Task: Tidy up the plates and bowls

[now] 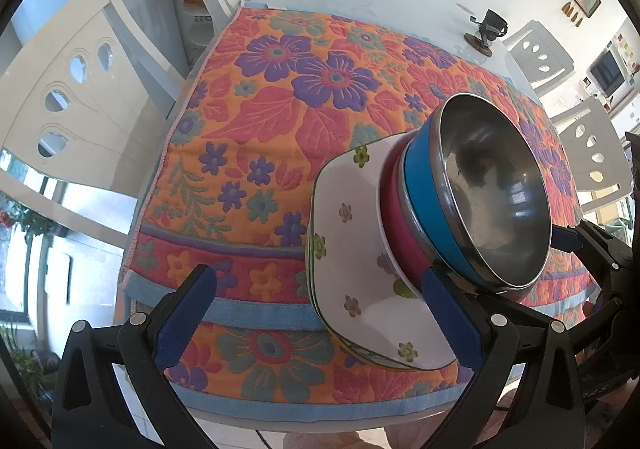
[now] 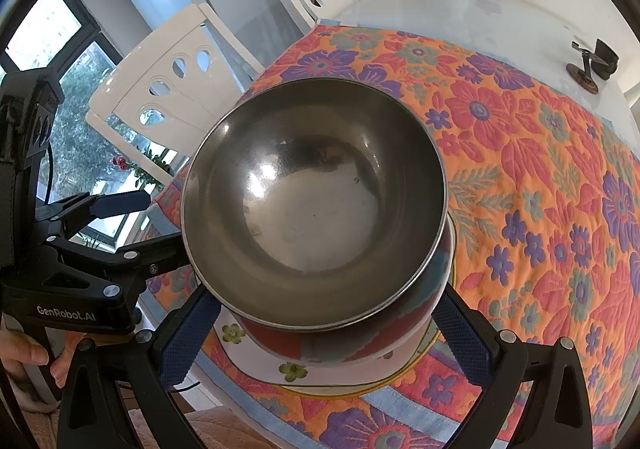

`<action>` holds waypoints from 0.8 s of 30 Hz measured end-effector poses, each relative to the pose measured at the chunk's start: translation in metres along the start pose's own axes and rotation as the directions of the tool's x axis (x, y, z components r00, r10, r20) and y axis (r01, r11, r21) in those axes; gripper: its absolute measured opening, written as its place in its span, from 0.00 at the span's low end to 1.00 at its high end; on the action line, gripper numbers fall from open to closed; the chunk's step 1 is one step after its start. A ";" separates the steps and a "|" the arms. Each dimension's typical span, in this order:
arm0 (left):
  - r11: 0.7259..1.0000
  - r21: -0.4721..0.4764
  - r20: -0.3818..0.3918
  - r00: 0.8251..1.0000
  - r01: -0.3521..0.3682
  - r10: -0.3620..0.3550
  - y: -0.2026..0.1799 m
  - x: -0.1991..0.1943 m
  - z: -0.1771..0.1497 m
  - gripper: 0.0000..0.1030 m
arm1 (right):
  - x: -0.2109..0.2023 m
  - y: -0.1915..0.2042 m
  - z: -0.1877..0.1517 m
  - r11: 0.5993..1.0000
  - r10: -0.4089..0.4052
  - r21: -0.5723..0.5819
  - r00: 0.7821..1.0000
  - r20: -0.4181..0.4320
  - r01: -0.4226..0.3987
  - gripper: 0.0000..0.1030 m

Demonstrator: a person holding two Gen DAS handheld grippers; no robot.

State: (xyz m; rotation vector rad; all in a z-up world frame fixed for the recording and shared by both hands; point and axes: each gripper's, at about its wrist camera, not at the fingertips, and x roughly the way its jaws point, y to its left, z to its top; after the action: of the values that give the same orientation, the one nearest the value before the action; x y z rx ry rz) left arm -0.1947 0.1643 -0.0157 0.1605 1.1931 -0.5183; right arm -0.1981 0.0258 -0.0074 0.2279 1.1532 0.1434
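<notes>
two bowls (image 1: 460, 201) nested upright on square plates (image 1: 360, 249), mouths opening upward.

Bright window daylight, glare on the steel bowl (image 2: 312, 205), heavy fisheye edge distortion

Left gripper (image 1: 320, 313) and right gripper (image 2: 326, 333) both spread wide.

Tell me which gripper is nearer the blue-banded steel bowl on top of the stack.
Right. The right gripper straddles the blue-banded steel bowl, jaws open on either side of it. The left gripper sits off to the bowl's side, jaws open, one finger near the floral plates underneath.
</notes>
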 end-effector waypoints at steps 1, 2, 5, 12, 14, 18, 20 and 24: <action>1.000 -0.001 0.000 1.000 0.000 0.000 0.000 0.000 0.000 0.99 | 0.000 0.000 0.000 1.000 0.000 0.001 1.000 0.000 0.000 1.00; 1.000 -0.001 0.000 1.000 0.001 -0.001 0.000 0.000 0.000 0.99 | 0.000 0.000 -0.001 1.000 -0.001 0.002 1.000 0.000 0.001 1.00; 1.000 -0.001 0.000 1.000 0.001 -0.001 0.000 0.000 0.000 0.99 | 0.000 0.000 -0.001 1.000 -0.002 0.003 1.000 -0.001 0.002 1.00; 1.000 -0.002 -0.005 1.000 0.004 -0.004 -0.001 0.001 -0.002 0.99 | 0.000 -0.001 -0.002 1.000 -0.001 0.007 1.000 -0.004 0.001 1.00; 1.000 -0.001 -0.004 1.000 0.003 -0.003 -0.001 0.001 -0.002 0.99 | 0.000 -0.001 -0.003 1.000 -0.002 0.007 1.000 -0.004 0.002 1.00; 1.000 -0.004 -0.005 1.000 0.004 -0.004 -0.001 0.001 -0.002 0.99 | 0.000 -0.001 -0.003 1.000 -0.002 0.007 1.000 -0.004 0.002 1.00; 1.000 -0.004 -0.005 1.000 0.004 -0.004 -0.001 0.001 -0.001 0.99 | 0.000 -0.001 -0.003 1.000 -0.002 0.009 1.000 -0.005 0.002 1.00; 1.000 -0.005 -0.007 1.000 0.007 -0.007 -0.001 0.001 -0.003 0.99 | 0.000 -0.002 -0.003 1.000 -0.002 0.009 1.000 -0.006 0.002 1.00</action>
State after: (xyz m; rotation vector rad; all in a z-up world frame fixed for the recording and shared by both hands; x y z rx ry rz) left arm -0.1976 0.1639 -0.0174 0.1538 1.2021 -0.5212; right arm -0.2003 0.0246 -0.0091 0.2343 1.1600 0.1371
